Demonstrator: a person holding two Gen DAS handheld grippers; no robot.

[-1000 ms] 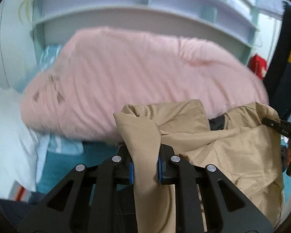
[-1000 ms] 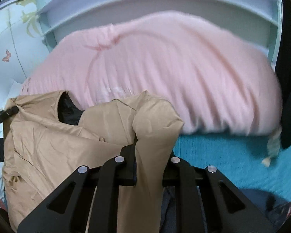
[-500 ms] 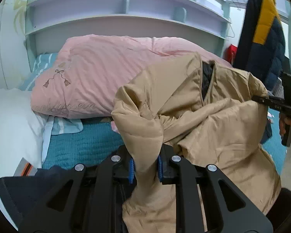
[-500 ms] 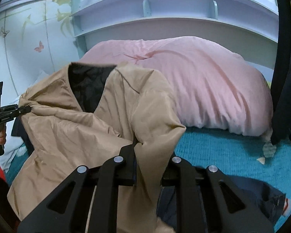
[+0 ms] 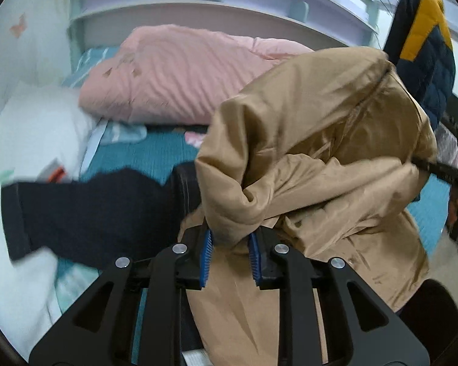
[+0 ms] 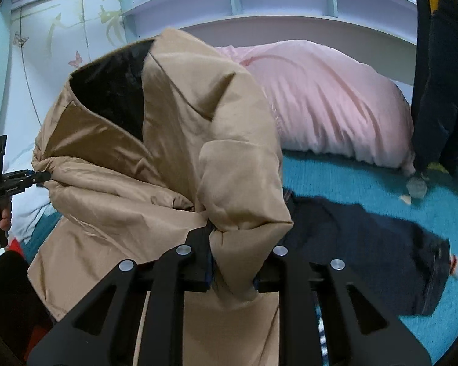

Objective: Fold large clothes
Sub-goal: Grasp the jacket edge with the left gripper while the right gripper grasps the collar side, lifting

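Observation:
A tan padded jacket with a black lining hangs in the air above the bed, held at both shoulders. My left gripper is shut on a bunched fold of the tan jacket; its blue pads press the cloth. My right gripper is shut on another fold of the same jacket. Each gripper shows at the far edge of the other's view: the right one and the left one. The jacket's lower part hangs down out of sight.
A dark navy garment lies on the teal bedspread under the jacket. A pink duvet and a white pillow lie at the head of the bed. A navy and yellow jacket hangs at the right.
Both grippers have lifted the tan jacket higher, clear of the bed; the dark garment below has come into view. Both grips have held.

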